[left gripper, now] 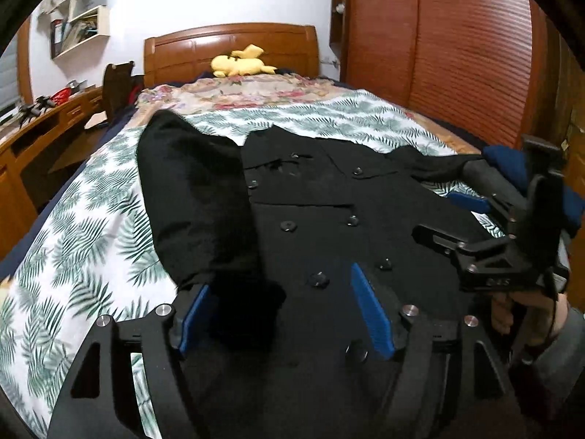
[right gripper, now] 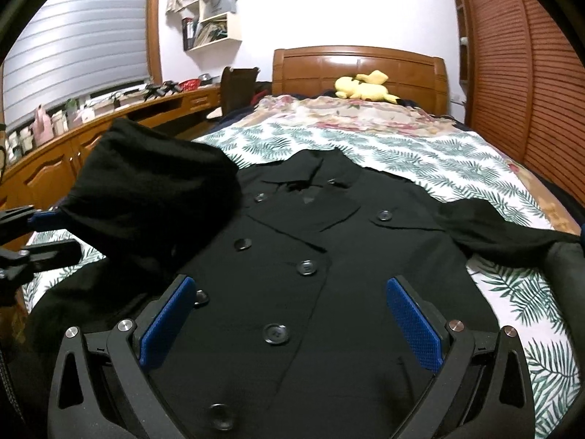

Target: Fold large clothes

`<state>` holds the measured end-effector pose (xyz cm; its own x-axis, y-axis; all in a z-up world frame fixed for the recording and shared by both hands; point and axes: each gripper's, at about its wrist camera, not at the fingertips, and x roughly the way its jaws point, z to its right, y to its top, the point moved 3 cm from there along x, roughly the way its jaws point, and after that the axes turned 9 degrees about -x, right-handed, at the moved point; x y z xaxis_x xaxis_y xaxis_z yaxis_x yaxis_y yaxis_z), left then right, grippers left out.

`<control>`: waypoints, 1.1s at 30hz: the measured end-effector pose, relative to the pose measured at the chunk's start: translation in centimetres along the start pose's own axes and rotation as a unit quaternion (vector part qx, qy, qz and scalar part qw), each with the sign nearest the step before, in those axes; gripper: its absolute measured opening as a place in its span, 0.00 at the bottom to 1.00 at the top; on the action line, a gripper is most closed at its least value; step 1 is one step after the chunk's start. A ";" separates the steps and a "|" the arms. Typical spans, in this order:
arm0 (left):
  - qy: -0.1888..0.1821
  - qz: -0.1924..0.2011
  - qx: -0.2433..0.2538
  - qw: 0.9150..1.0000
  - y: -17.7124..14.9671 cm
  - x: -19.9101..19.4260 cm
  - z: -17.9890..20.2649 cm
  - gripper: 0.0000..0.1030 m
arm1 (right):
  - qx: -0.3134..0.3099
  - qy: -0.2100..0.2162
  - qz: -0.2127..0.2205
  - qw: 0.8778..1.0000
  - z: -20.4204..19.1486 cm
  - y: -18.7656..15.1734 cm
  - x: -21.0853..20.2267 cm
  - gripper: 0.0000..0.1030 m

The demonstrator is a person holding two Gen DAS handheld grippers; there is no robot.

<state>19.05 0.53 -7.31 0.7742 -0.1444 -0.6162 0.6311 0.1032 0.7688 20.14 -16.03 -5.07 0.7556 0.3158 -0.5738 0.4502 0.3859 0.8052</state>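
A black double-breasted coat [left gripper: 329, 197] [right gripper: 329, 241] lies front up on the bed, collar toward the headboard. Its left sleeve [left gripper: 190, 197] [right gripper: 153, 197] is folded in toward the body, and its cuff end sits between the jaws of my left gripper [left gripper: 285, 314]. The jaws stand wide apart, so the gripper is open. My right gripper [right gripper: 292, 322] is open and empty, hovering over the coat's buttoned front; it also shows in the left wrist view [left gripper: 460, 216]. The right sleeve [right gripper: 504, 230] lies stretched out to the right.
The bed has a leaf-print sheet [right gripper: 420, 150] and a floral blanket [left gripper: 248, 91] with a yellow plush toy [left gripper: 241, 62] at the wooden headboard [right gripper: 358, 66]. A wooden desk [right gripper: 91, 128] runs along the left, a louvred wardrobe [left gripper: 457, 44] along the right.
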 end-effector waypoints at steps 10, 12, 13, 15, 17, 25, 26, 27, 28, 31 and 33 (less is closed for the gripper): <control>-0.017 0.045 -0.011 0.999 0.1 -4.7 -2.3 0.71 | -0.014 0.021 -0.028 0.999 -1.6 0.8 0.3 1.00; -0.012 0.054 -0.015 0.998 0.2 -5.4 -3.3 0.71 | -0.022 0.027 -0.030 0.999 -2.1 1.8 0.7 1.00; -0.007 0.057 -0.017 0.998 0.1 -5.7 -3.8 0.71 | -0.027 0.033 -0.029 0.999 -2.5 2.2 0.8 1.00; 0.004 0.065 -0.025 0.998 0.2 -6.2 -5.1 0.71 | -0.036 0.049 -0.030 0.998 -3.7 3.1 1.0 0.99; 0.008 0.069 -0.037 0.997 0.1 -6.6 -6.2 0.71 | -0.048 0.068 -0.033 0.996 -5.0 3.8 1.4 0.95; 0.028 0.084 -0.082 0.993 -0.3 -8.2 -11.0 0.71 | -0.111 0.127 -0.043 0.985 -10.1 6.6 4.3 0.92; 0.030 0.085 -0.088 0.992 -0.3 -8.3 -11.6 0.71 | -0.117 0.133 -0.046 0.983 -10.6 6.8 4.7 0.92; 0.033 0.086 -0.091 0.992 -0.5 -8.5 -12.1 0.71 | -0.125 0.137 -0.049 0.981 -10.9 7.2 5.6 0.92; 0.036 0.087 -0.094 0.991 -0.5 -8.6 -12.4 0.71 | -0.135 0.136 -0.053 0.980 -11.2 7.3 6.0 0.91; 0.043 0.090 -0.102 0.990 -0.9 -8.9 -13.5 0.71 | -0.166 0.131 -0.067 0.975 -12.1 7.8 8.1 0.80; 0.042 0.090 -0.106 0.989 -0.9 -8.8 -13.8 0.71 | -0.186 0.124 -0.083 0.971 -12.6 8.1 9.5 0.64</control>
<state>12.32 15.28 -4.96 0.8703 -0.0230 -0.4920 0.4718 0.3259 0.8193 24.94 0.98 -5.87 0.5281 0.4043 -0.7468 0.3185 0.7209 0.6155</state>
